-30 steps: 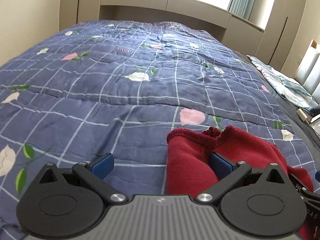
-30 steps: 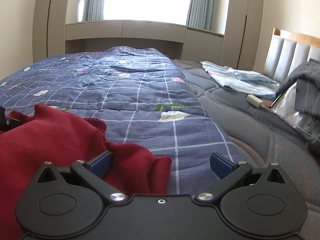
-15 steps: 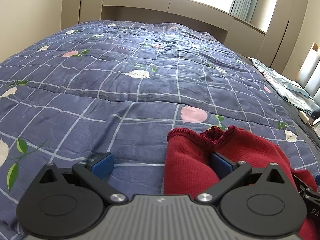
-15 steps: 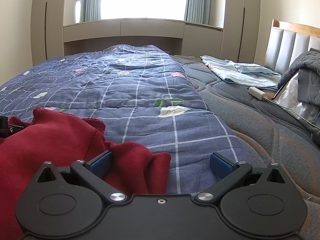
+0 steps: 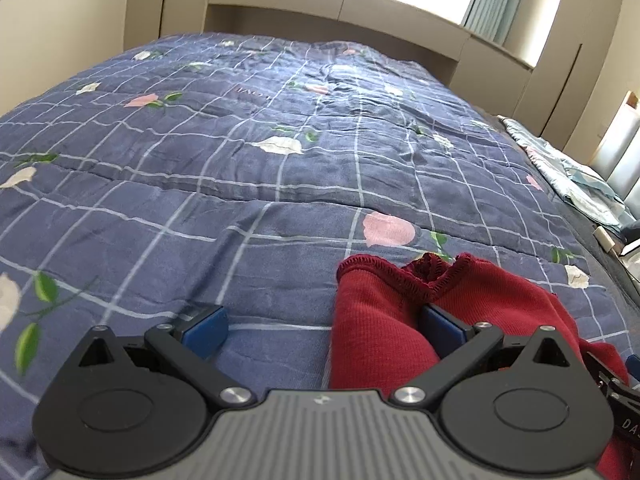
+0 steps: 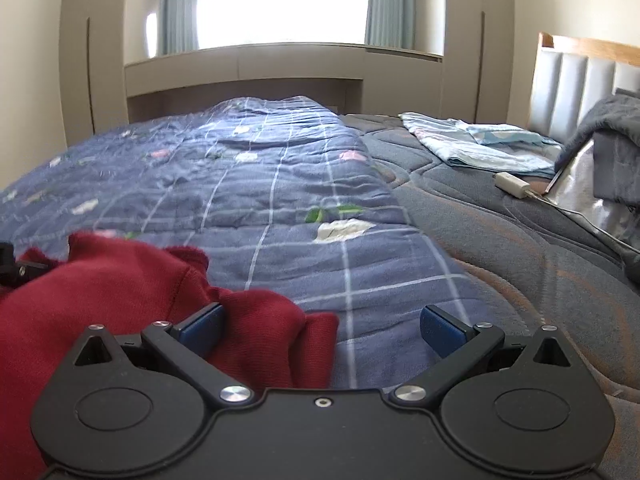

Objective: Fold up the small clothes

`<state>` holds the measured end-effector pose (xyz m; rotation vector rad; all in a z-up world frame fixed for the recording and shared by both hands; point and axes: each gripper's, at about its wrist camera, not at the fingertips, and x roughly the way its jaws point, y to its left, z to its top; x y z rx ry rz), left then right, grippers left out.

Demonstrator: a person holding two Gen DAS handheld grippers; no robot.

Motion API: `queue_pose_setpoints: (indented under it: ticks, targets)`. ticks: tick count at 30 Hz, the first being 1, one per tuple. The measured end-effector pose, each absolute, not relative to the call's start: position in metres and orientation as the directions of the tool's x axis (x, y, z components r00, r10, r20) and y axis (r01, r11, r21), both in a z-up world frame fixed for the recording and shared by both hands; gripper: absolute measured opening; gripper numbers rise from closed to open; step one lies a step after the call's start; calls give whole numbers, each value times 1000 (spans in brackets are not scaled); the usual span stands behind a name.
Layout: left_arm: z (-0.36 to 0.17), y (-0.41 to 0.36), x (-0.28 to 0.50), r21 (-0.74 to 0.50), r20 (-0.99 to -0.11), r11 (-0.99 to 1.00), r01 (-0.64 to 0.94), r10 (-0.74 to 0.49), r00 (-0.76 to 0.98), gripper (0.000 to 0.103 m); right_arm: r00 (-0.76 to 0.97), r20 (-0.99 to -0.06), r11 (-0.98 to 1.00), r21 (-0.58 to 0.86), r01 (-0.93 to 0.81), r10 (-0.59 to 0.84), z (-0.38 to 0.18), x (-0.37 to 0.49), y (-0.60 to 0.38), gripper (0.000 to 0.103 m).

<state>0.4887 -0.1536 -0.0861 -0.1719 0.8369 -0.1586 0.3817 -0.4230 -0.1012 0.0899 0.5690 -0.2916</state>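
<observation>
Both grippers are sitting low over the bed, and I am seeing their jaws spread wide — released, gripping nothing. On the left gripper (image 5: 322,324), the red garment (image 5: 384,320) is bunching up between the blue pads; its stitched hem is folding over the right pad (image 5: 442,330), while the left pad (image 5: 204,326) is resting apart from it on the quilt (image 5: 240,160). The garment is lying rumpled on the near end of this blue checked, flowered quilt, toward its right side.

On the right gripper (image 6: 322,326), I am watching the same garment (image 6: 120,288) piling against the left pad (image 6: 200,326) and spilling into the gap, with one corner lying flat on the quilt (image 6: 280,184) between the pads. The right pad (image 6: 442,330) is hanging clear of the cloth, over the quilt's edge. Beyond that edge the grey mattress (image 6: 500,240) is showing — a folded pale blue cloth (image 6: 480,146) and a small white block (image 6: 514,186) are lying on it, near the padded headboard (image 6: 576,80).
</observation>
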Motion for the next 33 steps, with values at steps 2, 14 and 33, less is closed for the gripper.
queue_pose_setpoints:
  ticks: [2, 14, 33]
  targets:
    - [-71, -151, 481, -199, -729, 979, 45, -178, 661, 102, 812, -513, 948, -11, 319, -280, -86, 369, -417, 102]
    - [-66, -152, 424, -212, -696, 971, 111, -229, 680, 103, 842, -502, 980, -116, 163, -199, -88, 338, -354, 102]
    - [-91, -154, 420, -228, -658, 967, 117, -241, 713, 103, 829, -550, 985, 55, 161, -105, -110, 344, -377, 102]
